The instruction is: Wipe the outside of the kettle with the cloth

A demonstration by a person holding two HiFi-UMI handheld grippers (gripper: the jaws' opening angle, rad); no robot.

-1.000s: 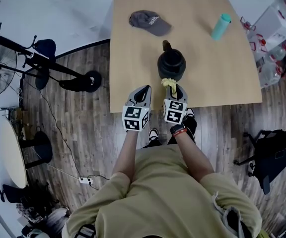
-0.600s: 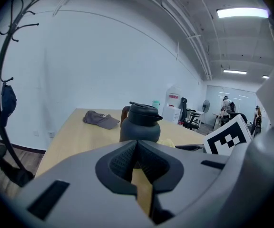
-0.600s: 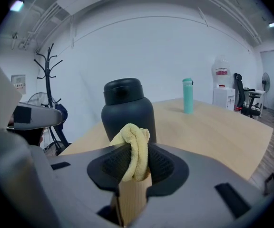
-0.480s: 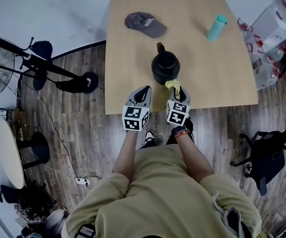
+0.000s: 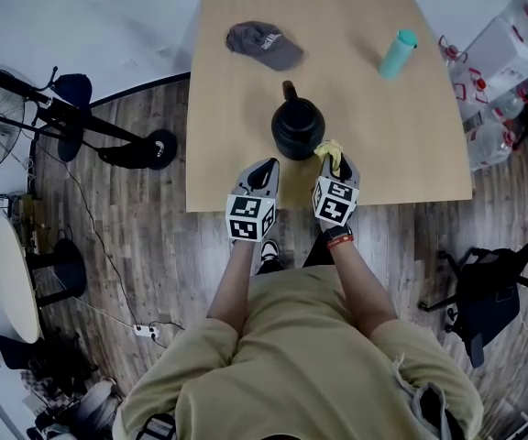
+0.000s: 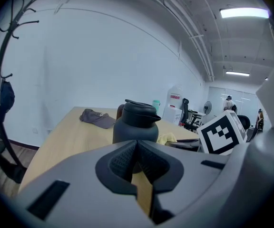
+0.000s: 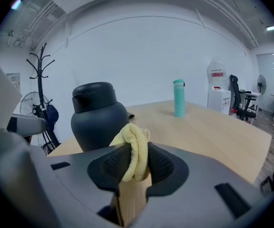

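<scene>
Shifted rightward, the right gripper (image 5: 335, 165) now holds the yellow cloth (image 5: 329, 151) beside the black kettle (image 5: 296, 126), no longer at its near side.
Its fingers pinch the folded cloth; from above it is hard to tell whether the cloth touches the kettle. The left gripper (image 5: 264, 168), fingers pressed together on nothing, hovers at the surface's (image 5: 401, 126) near edge, hiding the kettle's base in its own view. Bare wood lies open between the kettle and a teal bottle (image 5: 397, 52); a grey cap (image 5: 264, 44) sits far left.
</scene>
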